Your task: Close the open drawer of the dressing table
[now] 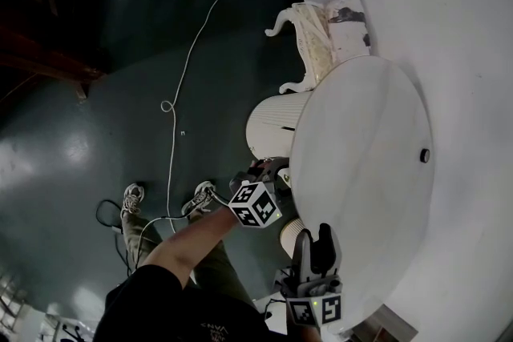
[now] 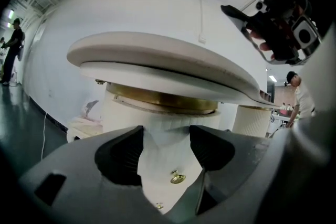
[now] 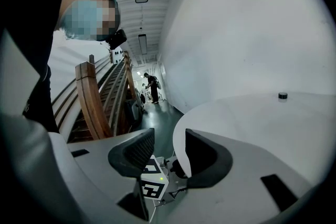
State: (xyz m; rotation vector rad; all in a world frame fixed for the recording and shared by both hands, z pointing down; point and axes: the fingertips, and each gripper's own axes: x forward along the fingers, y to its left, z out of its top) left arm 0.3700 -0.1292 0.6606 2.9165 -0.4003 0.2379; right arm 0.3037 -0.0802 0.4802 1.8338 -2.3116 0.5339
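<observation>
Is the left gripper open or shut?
Open. The left gripper has its jaws apart; the gold knob shows in the gap, ungripped.

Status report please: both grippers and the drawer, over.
Left gripper open, aimed at drawer knob, not gripping. Right gripper open, empty, beside tabletop. Nothing blocks drawer.

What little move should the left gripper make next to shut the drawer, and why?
Probably ease the left gripper straight forward until it meets the drawer front, then push. Its jaws stand apart, and the gold knob shows between them, ahead and untouched. The right gripper is open beside the tabletop edge, holding nothing.
</observation>
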